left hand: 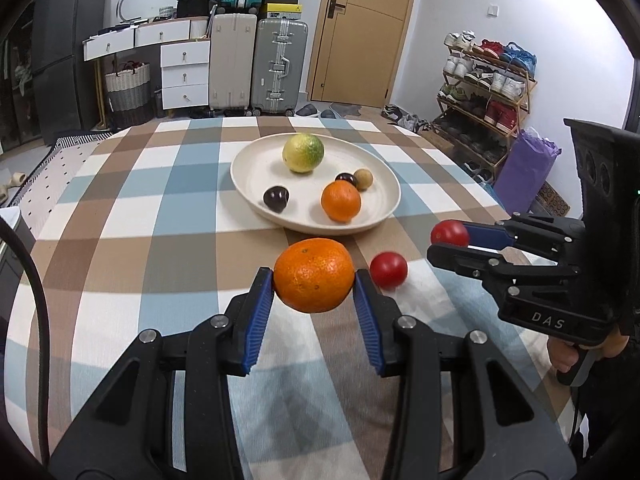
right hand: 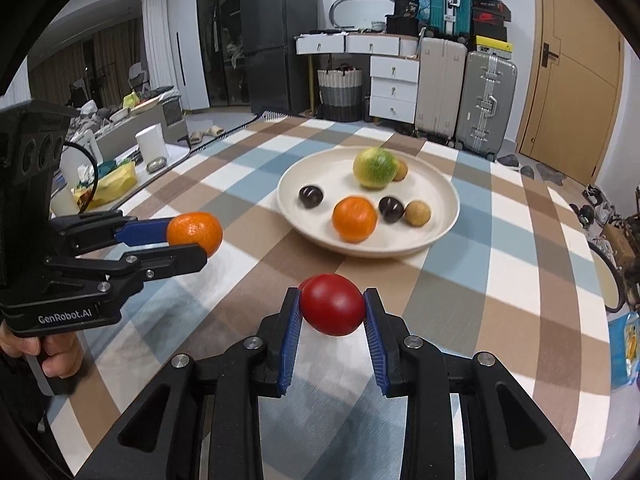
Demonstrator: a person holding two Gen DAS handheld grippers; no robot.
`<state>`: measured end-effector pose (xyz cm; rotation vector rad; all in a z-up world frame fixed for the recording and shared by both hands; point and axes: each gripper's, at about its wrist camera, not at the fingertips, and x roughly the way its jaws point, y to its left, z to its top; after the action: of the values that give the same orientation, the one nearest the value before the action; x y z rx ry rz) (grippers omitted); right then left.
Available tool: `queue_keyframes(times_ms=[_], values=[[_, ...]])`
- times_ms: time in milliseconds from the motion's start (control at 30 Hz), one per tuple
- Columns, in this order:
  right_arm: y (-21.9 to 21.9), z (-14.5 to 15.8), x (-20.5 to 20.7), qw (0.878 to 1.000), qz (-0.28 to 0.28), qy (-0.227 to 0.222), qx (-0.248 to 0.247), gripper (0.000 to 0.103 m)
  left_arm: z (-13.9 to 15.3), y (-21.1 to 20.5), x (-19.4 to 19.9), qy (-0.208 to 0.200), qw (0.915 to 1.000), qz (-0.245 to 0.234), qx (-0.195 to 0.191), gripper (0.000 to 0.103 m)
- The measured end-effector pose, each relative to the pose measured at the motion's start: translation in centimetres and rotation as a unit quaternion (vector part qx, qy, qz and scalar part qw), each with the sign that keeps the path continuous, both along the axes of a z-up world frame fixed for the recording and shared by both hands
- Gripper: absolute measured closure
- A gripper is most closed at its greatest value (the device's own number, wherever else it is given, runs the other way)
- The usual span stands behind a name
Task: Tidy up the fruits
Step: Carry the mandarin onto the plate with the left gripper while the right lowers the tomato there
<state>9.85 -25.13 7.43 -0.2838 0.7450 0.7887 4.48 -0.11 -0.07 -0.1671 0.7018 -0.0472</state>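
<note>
Jaws under "DAS" (left hand: 547,321), "GenRobot.AI" (right hand: 65,317) marks

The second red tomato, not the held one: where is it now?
In the left wrist view, the loose tomato lies on the checked tablecloth, right of the held orange, before the plate.

1. The left wrist view looks forward and down along the left gripper (left hand: 314,276), close over the table (left hand: 132,216).
2. The right wrist view does likewise along the right gripper (right hand: 332,308).
3. Both share the plate (left hand: 256,200) and each other's gripper.
</note>
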Motion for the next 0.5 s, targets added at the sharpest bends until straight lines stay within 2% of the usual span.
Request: queue_keyframes(times_ms=[500], values=[[0.0,0.9,3.9,0.999,-0.019,0.004,0.037,0.071,1.1,0.4,4.9,-0.015,0.9999,0.003,0.004,0.065]])
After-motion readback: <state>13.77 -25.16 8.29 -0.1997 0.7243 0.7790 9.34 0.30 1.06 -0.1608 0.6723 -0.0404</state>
